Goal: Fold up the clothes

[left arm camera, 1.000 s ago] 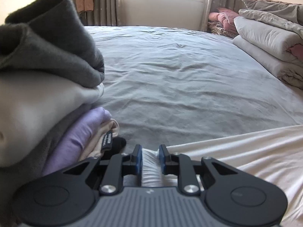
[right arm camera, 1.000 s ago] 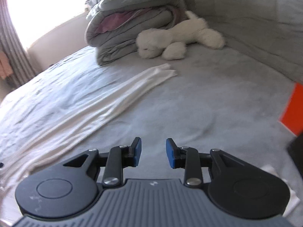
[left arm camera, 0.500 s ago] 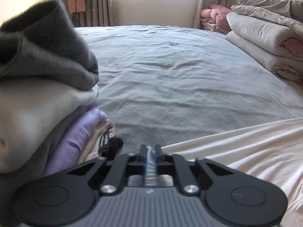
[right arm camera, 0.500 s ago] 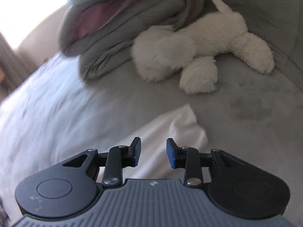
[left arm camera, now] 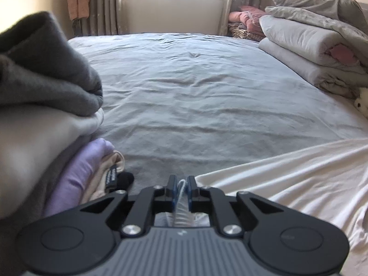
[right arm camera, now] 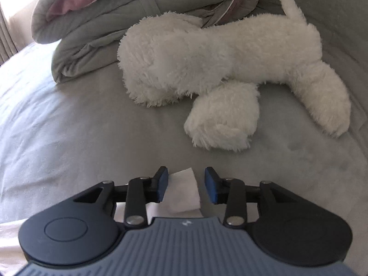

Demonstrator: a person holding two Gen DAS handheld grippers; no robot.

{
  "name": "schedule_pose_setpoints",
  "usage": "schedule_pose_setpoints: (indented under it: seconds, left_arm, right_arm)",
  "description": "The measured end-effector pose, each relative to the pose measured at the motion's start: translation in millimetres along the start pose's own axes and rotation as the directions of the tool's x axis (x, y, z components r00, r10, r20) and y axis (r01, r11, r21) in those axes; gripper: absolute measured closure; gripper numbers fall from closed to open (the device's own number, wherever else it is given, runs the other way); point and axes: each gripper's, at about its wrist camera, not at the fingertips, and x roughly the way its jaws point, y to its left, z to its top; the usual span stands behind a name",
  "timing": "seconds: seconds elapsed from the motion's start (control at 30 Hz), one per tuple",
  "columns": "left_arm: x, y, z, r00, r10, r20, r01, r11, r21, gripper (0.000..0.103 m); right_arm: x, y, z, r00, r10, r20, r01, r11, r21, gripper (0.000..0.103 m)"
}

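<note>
You had almost nothing readable in front of you. A black label (left arm camera: 112,177) on the beige garment (left arm camera: 104,177) in the folded pile (left arm camera: 41,119) carried pale lettering, but it was too small and blurred to read.

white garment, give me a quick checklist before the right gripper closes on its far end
1. Left gripper holds the near end: ok, its jaws are shut on a pinch of the white garment.
2. Right gripper ready: ok, jaws open, cloth corner lying between them.
3. Corner deep enough in the jaws: cannot tell, and whether the pads are down at the level of the cloth does not show.
4. Plush toy out of the way: ok, it lies ahead of the jaws, apart from them.
5. Folded stack clear of the garment: ok, it sits beside the left gripper, off the white cloth.
6. Garment flat between the ends: cannot tell, only part shows.
</note>
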Motion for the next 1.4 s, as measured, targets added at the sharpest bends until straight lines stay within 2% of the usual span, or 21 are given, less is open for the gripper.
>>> schedule_pose_setpoints:
  seconds: [0.07, 0.1, 0.17, 0.33, 0.47, 0.7, 0.97, 1.13, 1.4]
  left_arm:
    - [-0.2, -3.0, -2.4, 1.000, -0.004, 0.015, 0.004, 1.000, 0.018, 0.099]
    - [-1.2, -3.0, -2.4, 1.000, -0.005, 0.022, 0.005, 1.000, 0.018, 0.100]
    - [-4.5, 0.3, -0.5, 0.999, -0.005, 0.036, 0.005, 1.000, -0.004, 0.100]
    - [-15.8, 8.6, 4.6, 0.997, 0.019, 0.081, -0.015, 0.999, -0.053, 0.100]
    - [-20.7, 12.0, 7.4, 0.995, 0.032, 0.095, -0.025, 0.996, -0.083, 0.100]
    - [-22.6, 13.3, 9.4, 0.993, 0.044, 0.112, -0.032, 0.994, -0.101, 0.100]
    - [-29.5, 17.0, 9.2, 0.992, 0.036, 0.124, -0.019, 0.990, -0.139, 0.100]
    - [-45.5, 21.7, 6.9, 0.986, -0.008, 0.166, 0.033, 0.989, -0.146, 0.100]
    - [-77.2, 23.2, -3.2, 0.962, -0.052, 0.268, 0.086, 0.989, -0.116, 0.100]
  right_arm:
    - [-1.9, 0.7, -5.2, 0.999, -0.004, 0.037, 0.005, 1.000, -0.027, 0.099]
    - [-6.3, 2.7, -6.8, 0.998, -0.010, 0.061, 0.013, 0.999, -0.050, 0.101]
    - [-15.2, 6.7, -9.9, 0.994, -0.019, 0.108, 0.029, 0.995, -0.094, 0.101]
    - [-55.3, 1.2, -14.1, 0.972, 0.017, 0.235, 0.011, 0.993, -0.117, 0.101]
    - [-71.7, -1.7, -11.7, 0.959, 0.002, 0.283, 0.034, 0.992, -0.122, 0.101]
    - [-99.0, 3.4, -2.8, 0.922, 0.005, 0.387, 0.039, 0.994, -0.106, 0.101]
    - [-101.1, 10.7, -5.1, 0.921, -0.029, 0.388, 0.069, 0.994, -0.090, 0.101]
    - [-127.5, -8.6, -15.2, 0.908, -0.022, 0.419, 0.032, 0.999, -0.017, 0.101]
    - [-169.3, -47.4, -48.2, 0.908, 0.002, 0.419, -0.048, 0.994, 0.099, 0.101]
